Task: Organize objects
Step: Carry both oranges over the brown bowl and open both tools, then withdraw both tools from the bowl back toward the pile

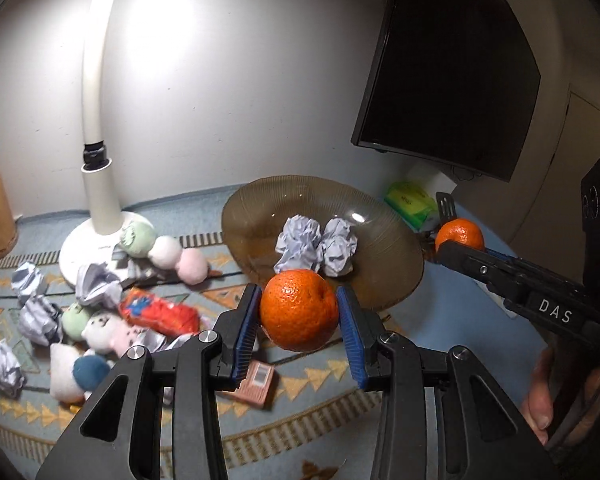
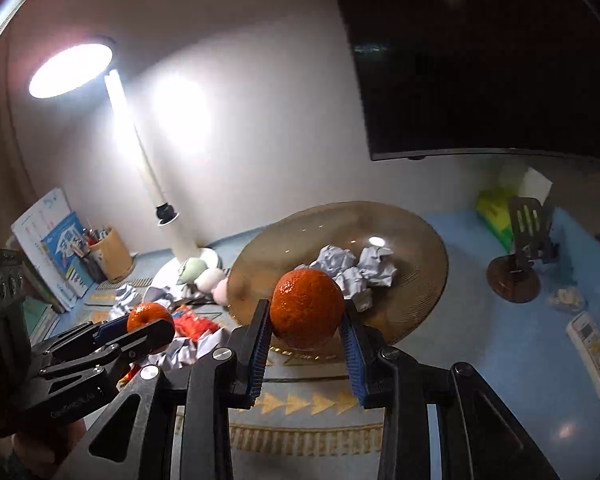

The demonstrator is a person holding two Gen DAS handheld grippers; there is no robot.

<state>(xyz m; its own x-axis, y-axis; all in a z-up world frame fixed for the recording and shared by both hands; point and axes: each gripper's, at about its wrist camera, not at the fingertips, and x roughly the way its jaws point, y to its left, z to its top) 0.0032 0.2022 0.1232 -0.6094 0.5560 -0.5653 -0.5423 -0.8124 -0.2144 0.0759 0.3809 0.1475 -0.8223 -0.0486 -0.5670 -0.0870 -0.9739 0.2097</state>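
Nearest to each camera, both tools are loaded: the left tool (image 1: 299, 316) has its blue pads pressed on either side of an orange (image 1: 299, 310), and the right tool (image 2: 306, 314) is clamped the same way on a second orange (image 2: 307, 307); each fruit is clear of the desk (image 2: 480, 280) and hangs in the air in front of the brown glass plate (image 1: 252, 216); in the left wrist view the right tool shows off to the right with its orange, and a hand (image 1: 540, 396) grips its handle.

The step in hand reads as the carry: two oranges lifted together, and the plate looks the likeliest place for them, though that is a judgement; the plate sits toward the desk's far edge, near the wall, and already holds crumpled paper balls (image 1: 316, 246) in its middle.

So the next move calls for bringing each fruit over a bare part of the plate, low enough that it does not roll once let go; round fruit on a shallow ribbed dish will tend to run toward the centre and nudge the paper; the two tools are close and should keep apart as they come in.

Farther along, toward the desk's left edge, lie the unsorted things: plush toys (image 1: 100, 328), more paper balls (image 1: 40, 316) and a red packet (image 1: 160, 312), by the white lamp base (image 1: 96, 248).
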